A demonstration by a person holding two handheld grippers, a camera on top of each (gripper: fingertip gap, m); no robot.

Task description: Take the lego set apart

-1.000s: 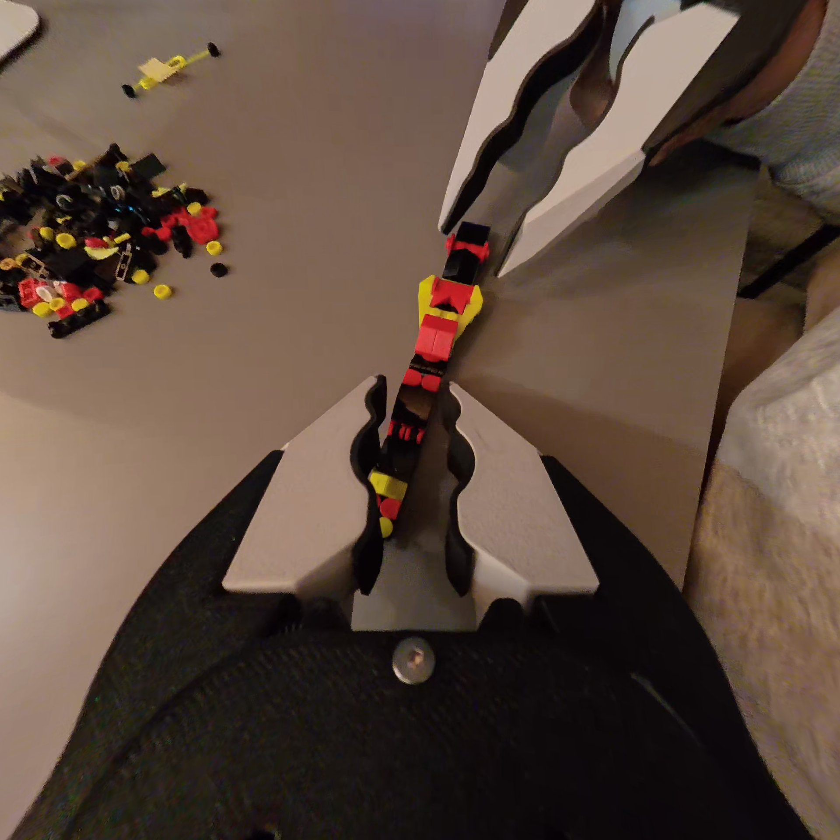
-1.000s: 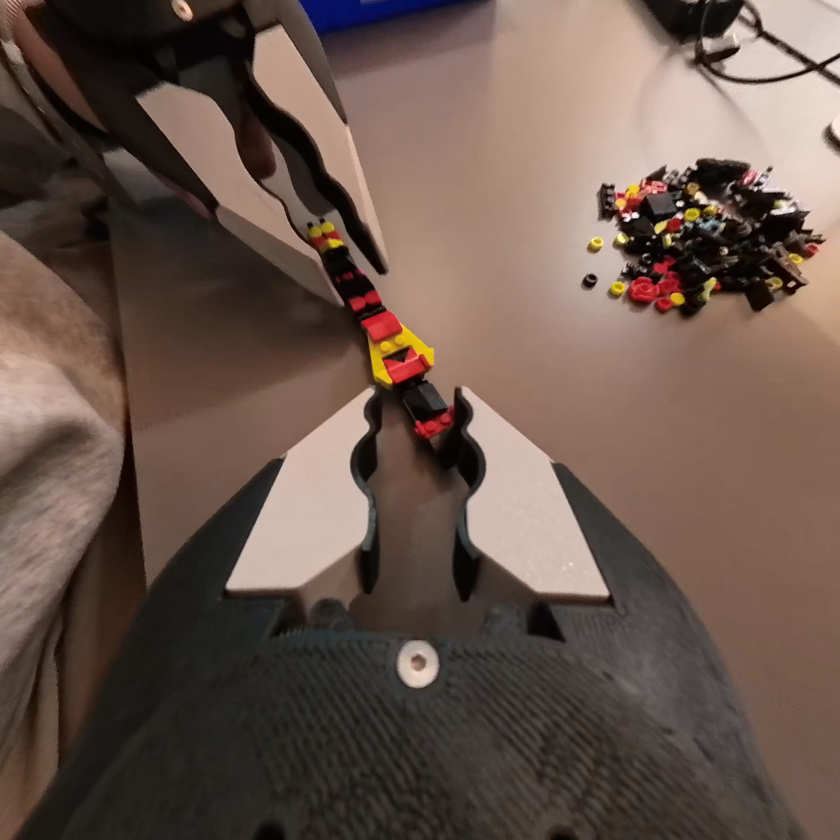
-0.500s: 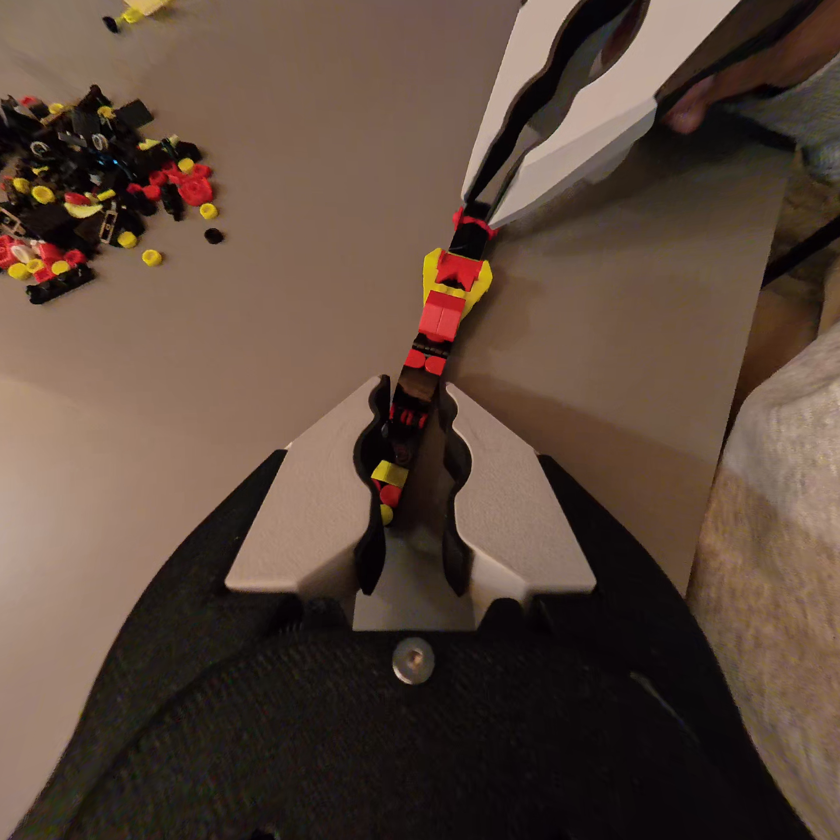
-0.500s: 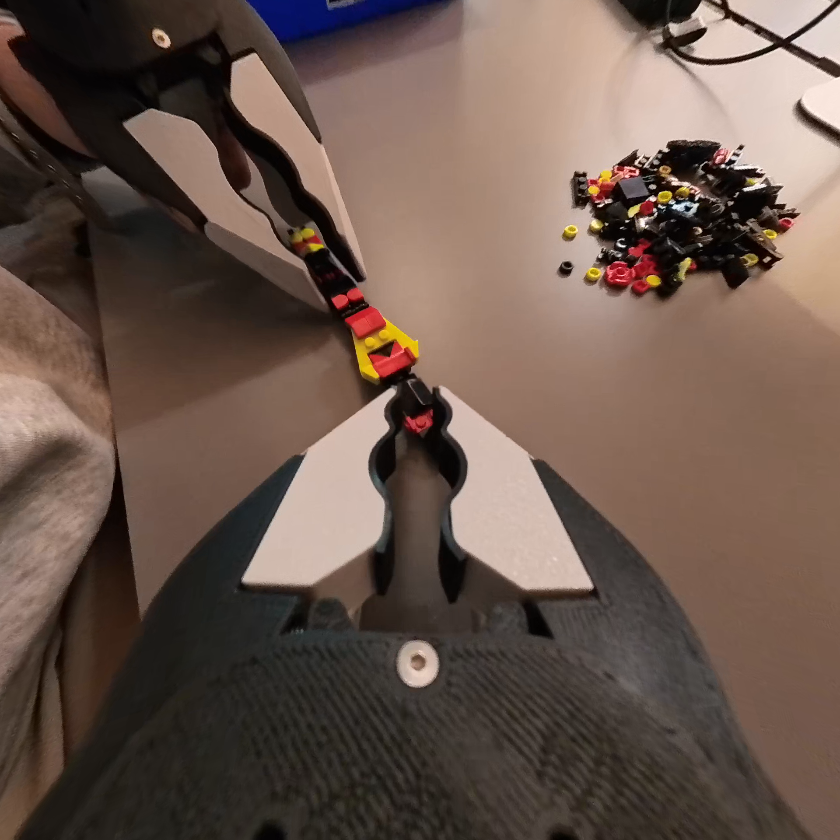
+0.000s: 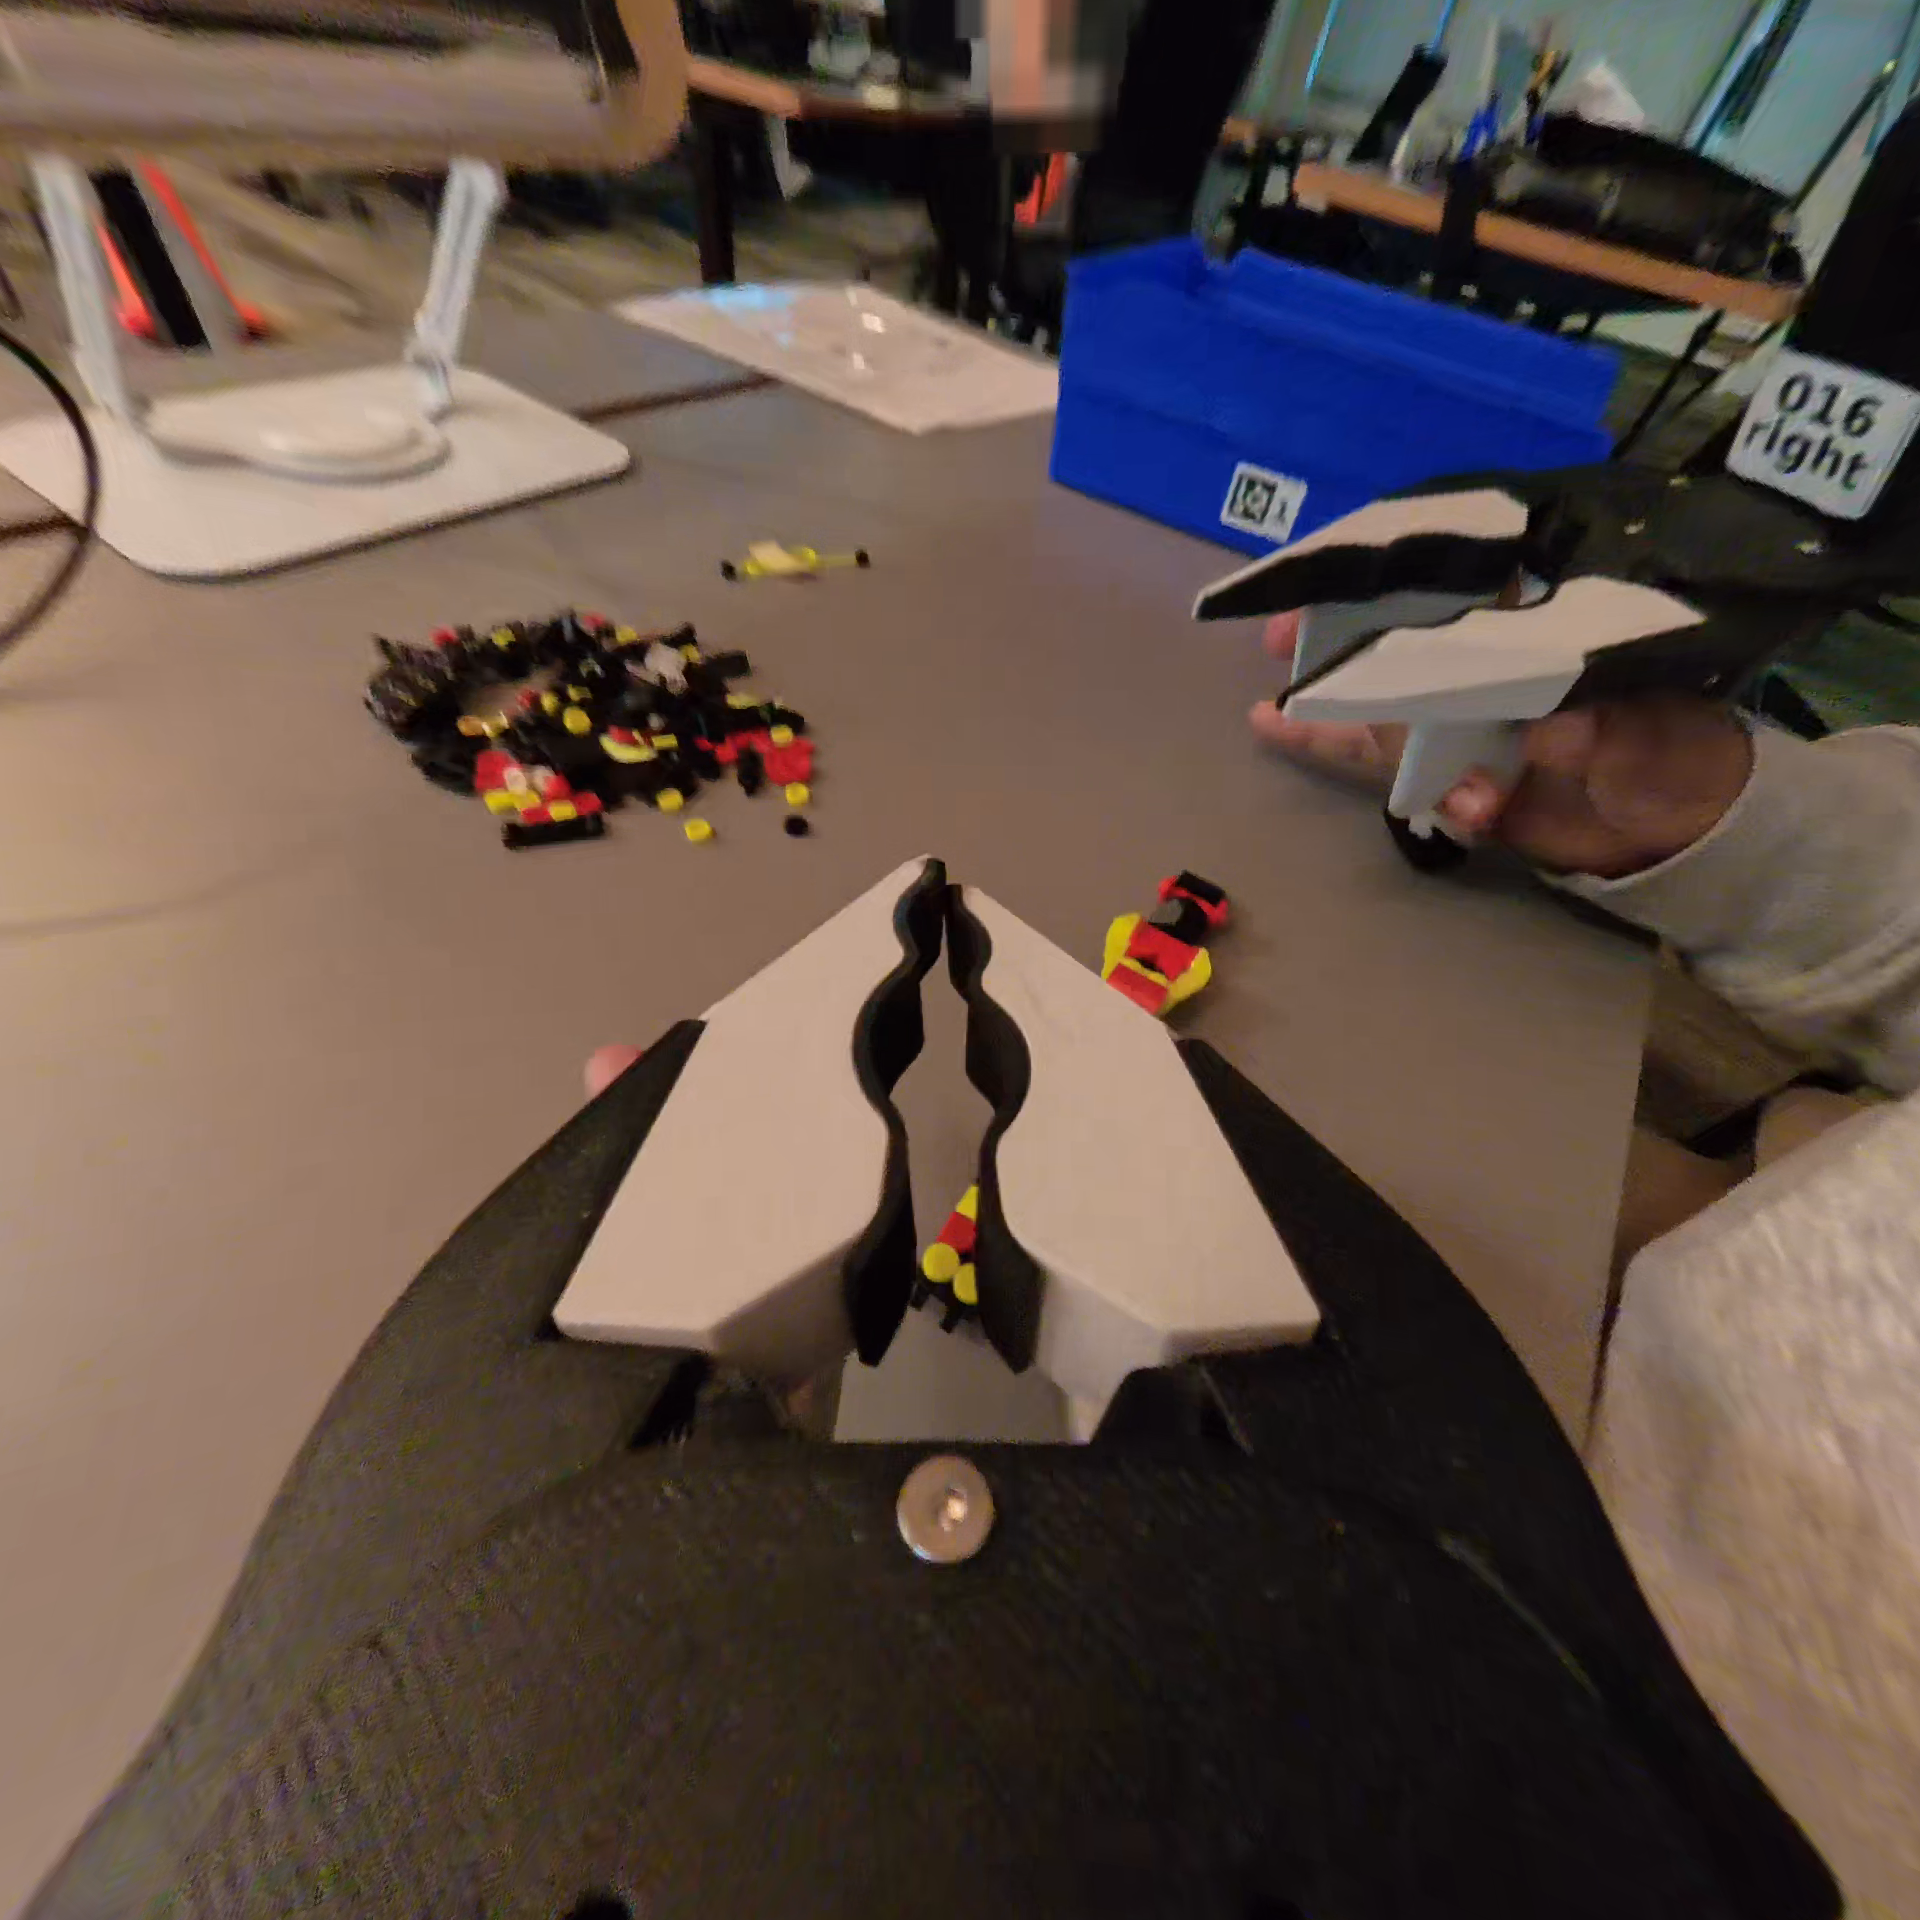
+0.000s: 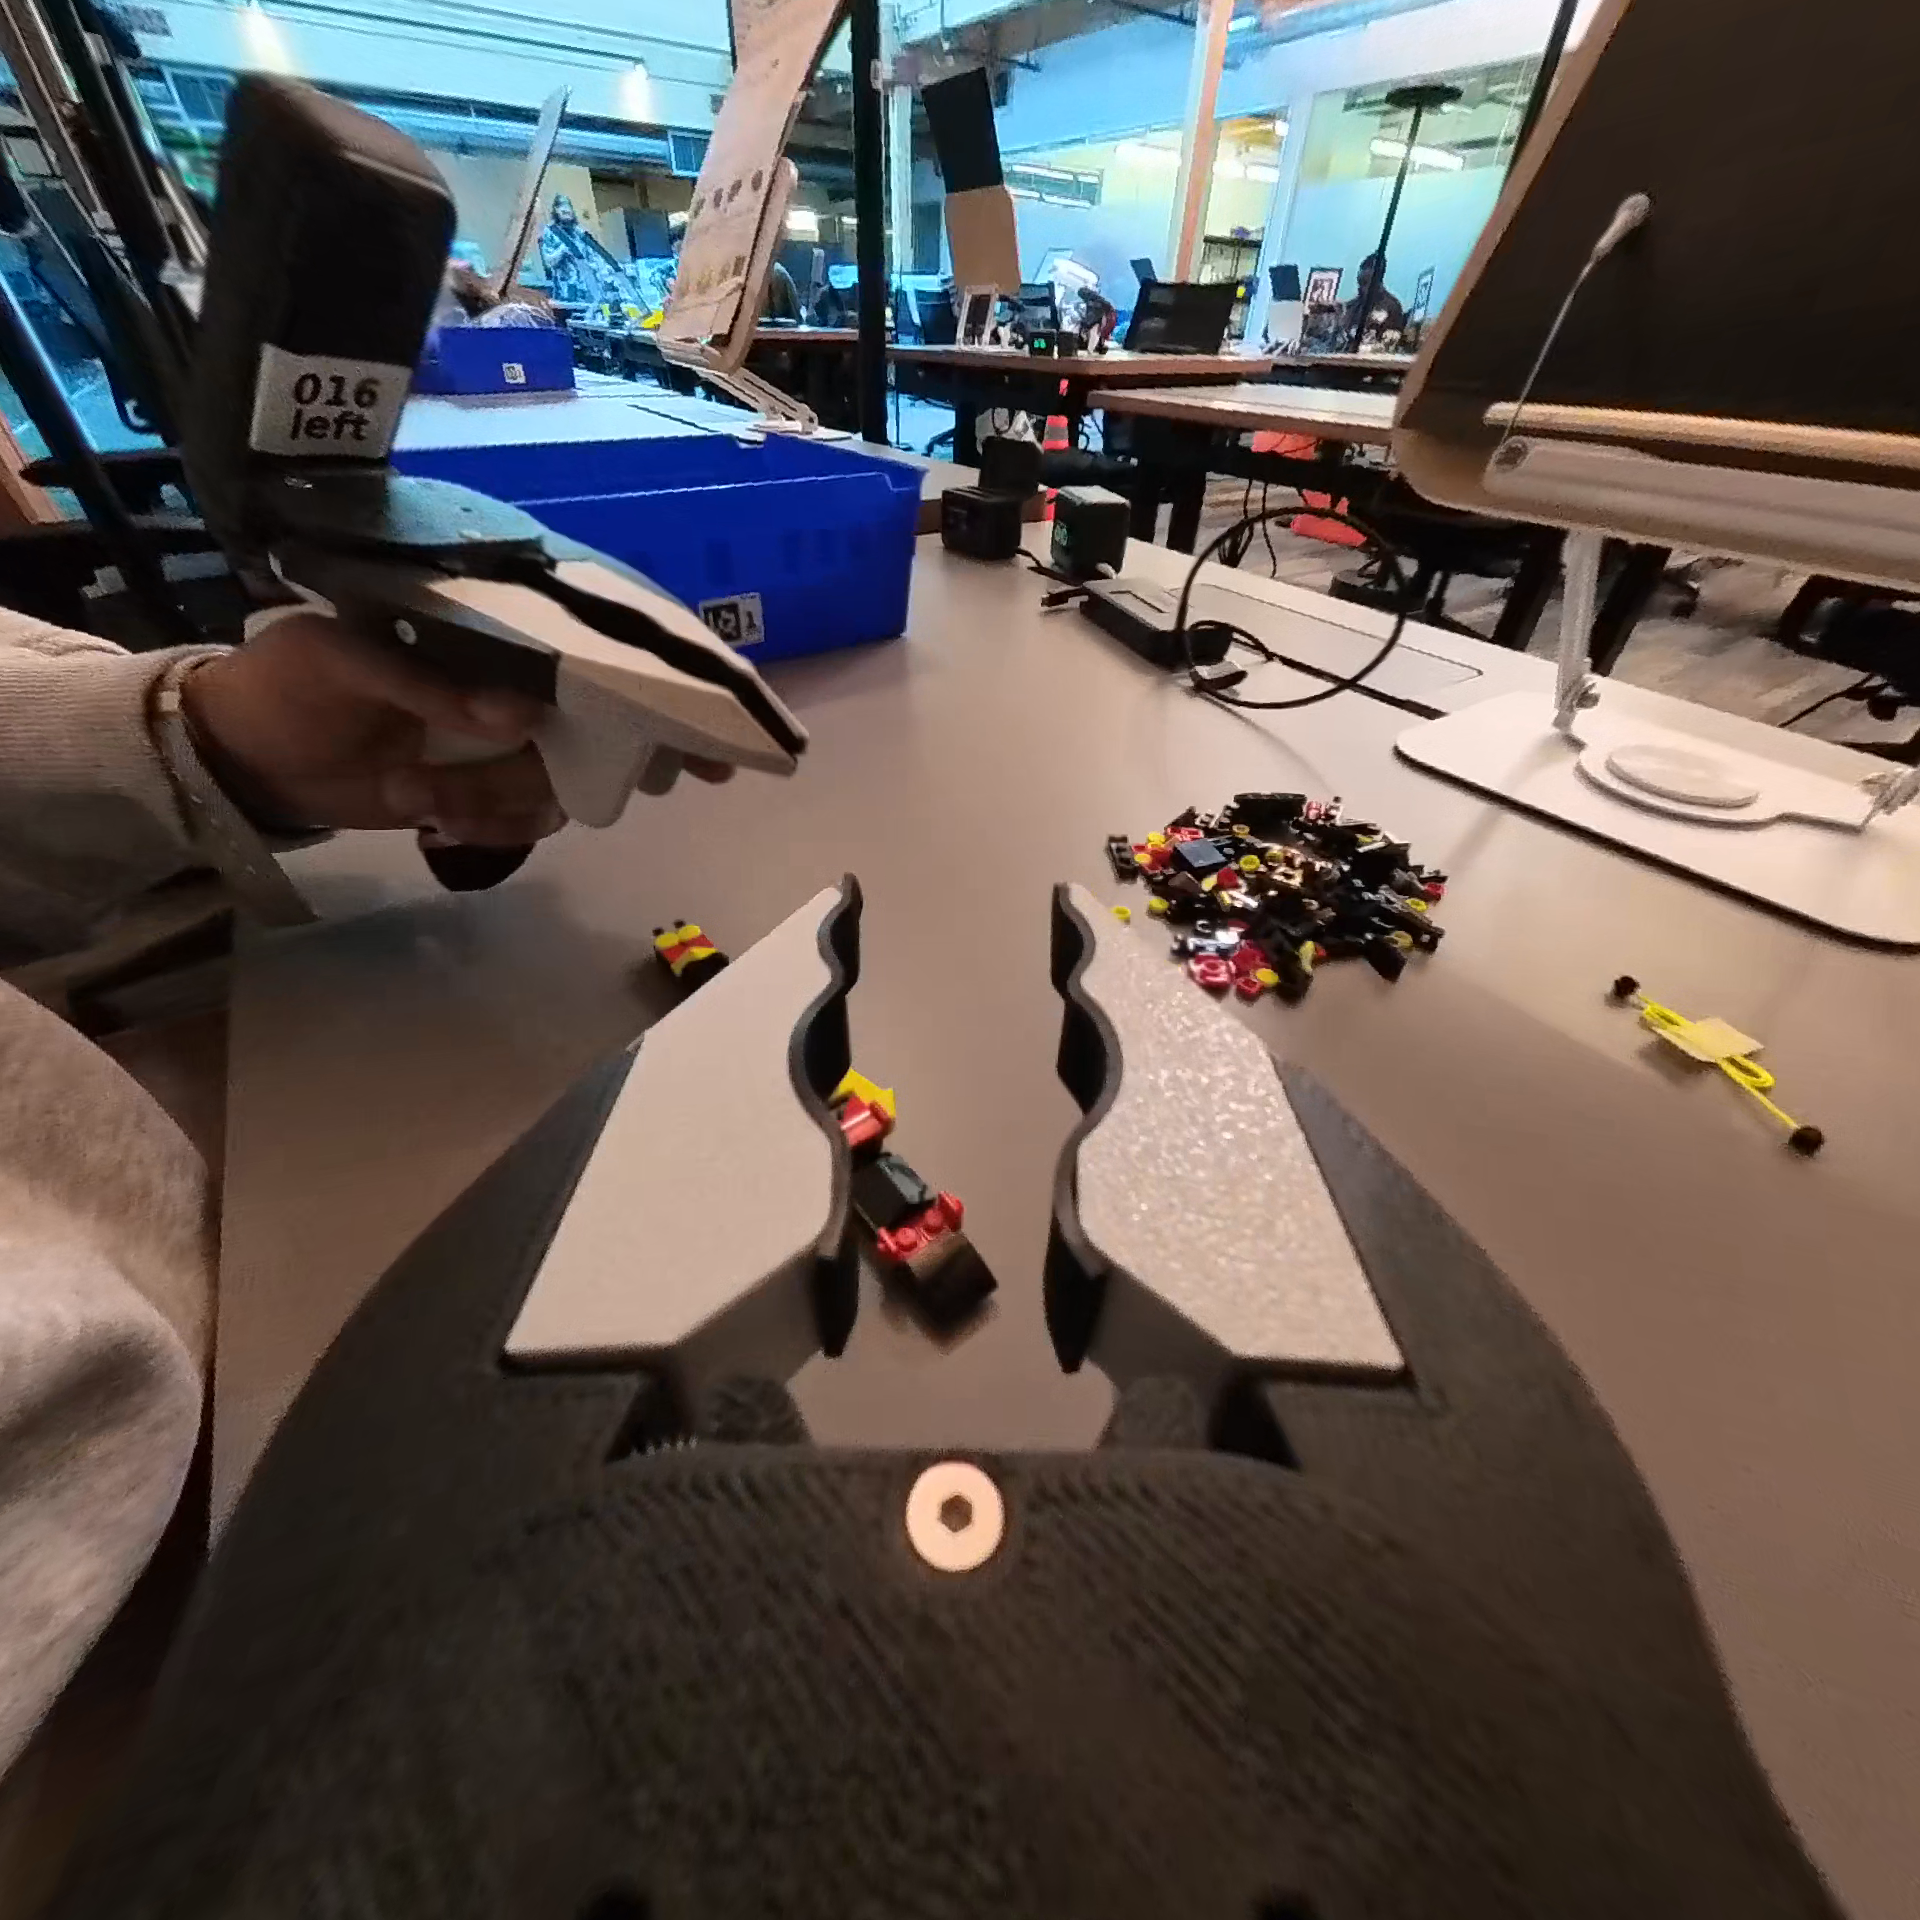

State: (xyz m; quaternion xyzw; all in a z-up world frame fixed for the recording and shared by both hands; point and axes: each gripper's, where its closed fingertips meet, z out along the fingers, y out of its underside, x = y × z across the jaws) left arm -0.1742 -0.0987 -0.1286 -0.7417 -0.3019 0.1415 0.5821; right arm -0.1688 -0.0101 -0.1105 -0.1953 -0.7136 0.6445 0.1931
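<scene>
The lego model lies on the grey table in two parts. The front part, red, yellow and black (image 5: 1158, 945), lies on the table under my open right gripper (image 6: 956, 914), between its fingers in the right wrist view (image 6: 909, 1205). The small striped tail part (image 6: 686, 951) lies on the table under my left gripper (image 5: 940, 883), and shows through the gap between its fingers (image 5: 951, 1247). The left gripper is shut and empty, raised above the table (image 6: 779, 738). The right gripper (image 5: 1247, 660) is also held above the table.
A pile of loose black, red and yellow pieces (image 5: 592, 717) (image 6: 1288, 894) lies further out. A yellow axle piece (image 5: 795, 561) (image 6: 1704, 1049) lies apart. A blue bin (image 5: 1320, 384) (image 6: 665, 520), a white monitor stand (image 5: 312, 447) (image 6: 1662, 790) and cables (image 6: 1299, 623) stand behind. One gripper's finger ends stand about 10 cm off the other's. The yellow axle piece (image 6: 1704, 1049) lies some 25 cm from my right tips, 30 cm from my left tips. Look for it in the left wrist view (image 5: 781, 565) too.
The model, held between both grippers before, has come apart and both parts now lie on the table. Both grippers have lifted and drawn back. The right one has opened, the left has closed empty.
</scene>
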